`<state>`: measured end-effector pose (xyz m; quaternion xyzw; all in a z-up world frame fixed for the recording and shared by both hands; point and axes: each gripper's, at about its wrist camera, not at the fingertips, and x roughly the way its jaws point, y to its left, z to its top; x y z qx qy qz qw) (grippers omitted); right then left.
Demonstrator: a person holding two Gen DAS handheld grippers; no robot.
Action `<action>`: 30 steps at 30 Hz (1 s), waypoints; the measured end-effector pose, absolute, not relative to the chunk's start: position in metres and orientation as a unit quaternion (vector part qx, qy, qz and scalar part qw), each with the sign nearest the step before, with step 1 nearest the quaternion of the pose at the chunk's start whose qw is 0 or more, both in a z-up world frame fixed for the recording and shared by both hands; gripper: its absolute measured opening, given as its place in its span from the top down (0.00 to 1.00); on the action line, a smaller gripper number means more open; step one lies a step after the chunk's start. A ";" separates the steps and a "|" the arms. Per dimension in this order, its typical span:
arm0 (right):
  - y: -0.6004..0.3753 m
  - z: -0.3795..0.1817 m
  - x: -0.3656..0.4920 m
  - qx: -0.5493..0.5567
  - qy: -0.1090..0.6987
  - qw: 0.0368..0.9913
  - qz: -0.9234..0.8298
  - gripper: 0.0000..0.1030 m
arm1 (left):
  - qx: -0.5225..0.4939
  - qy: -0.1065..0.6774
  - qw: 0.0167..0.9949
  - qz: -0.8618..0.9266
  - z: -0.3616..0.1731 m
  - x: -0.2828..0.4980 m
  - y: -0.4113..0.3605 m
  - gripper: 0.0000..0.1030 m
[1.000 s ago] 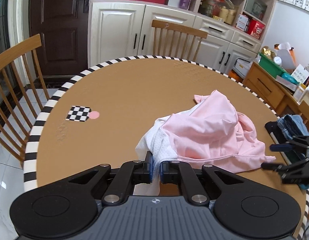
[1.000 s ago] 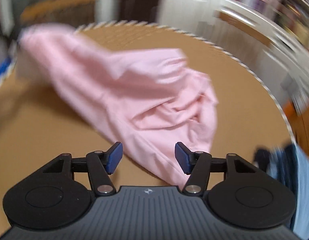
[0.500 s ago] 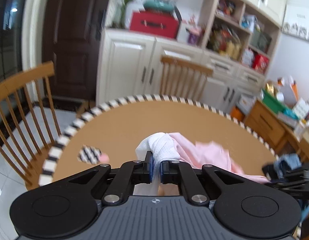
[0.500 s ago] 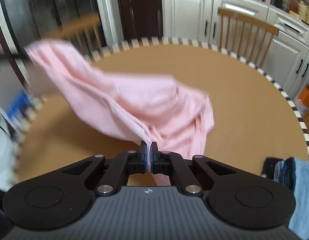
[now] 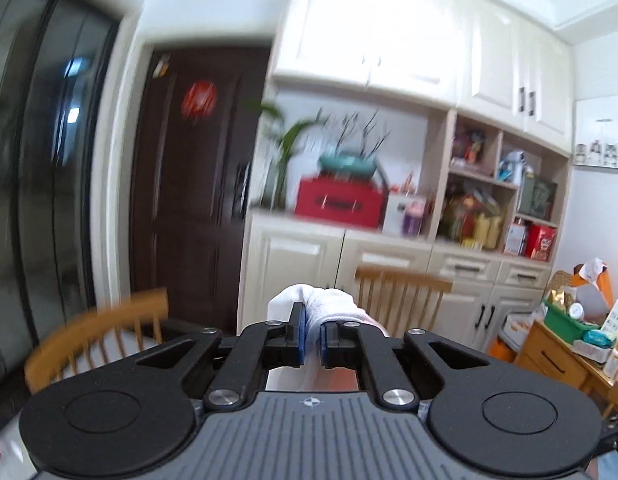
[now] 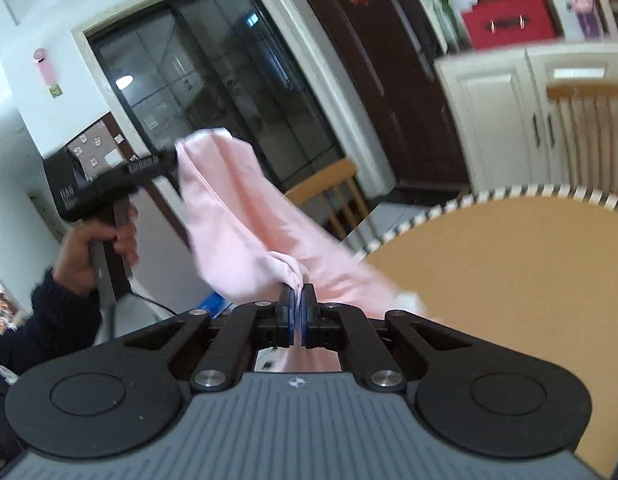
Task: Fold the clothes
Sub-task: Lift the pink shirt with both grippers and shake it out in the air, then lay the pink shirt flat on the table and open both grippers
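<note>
Only the right wrist view shows the pink garment [image 6: 245,224] stretched in the air between both tools, left gripper [image 6: 171,160] at ten o'clock clenching its far end. The right gripper [image 6: 297,312] pinches a near fold. The left view shows white fabric clamped. Round table [image 6: 509,272] at three o'clock; two chairs.

Round tan surface [image 6: 509,280] with black-and-white striped rim, seen from right wrist; visible part bare; lower hem of pink garment [image 6: 245,216] hangs near its edge, contact unclear.
</note>
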<state>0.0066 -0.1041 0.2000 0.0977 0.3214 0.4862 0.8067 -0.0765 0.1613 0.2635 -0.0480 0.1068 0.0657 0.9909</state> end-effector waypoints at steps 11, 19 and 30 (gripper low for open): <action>-0.142 0.105 0.133 -0.043 0.444 0.880 0.163 0.97 | 0.086 0.296 0.951 0.013 0.140 0.174 0.061 0.93; -0.157 -0.014 0.204 -0.073 0.523 0.849 -0.005 0.96 | 0.234 0.385 0.892 -0.022 0.000 0.261 -0.016 0.74; -0.146 -0.027 0.173 -0.186 0.439 0.878 -0.049 0.47 | 0.297 0.340 0.892 0.012 0.012 0.220 0.072 0.07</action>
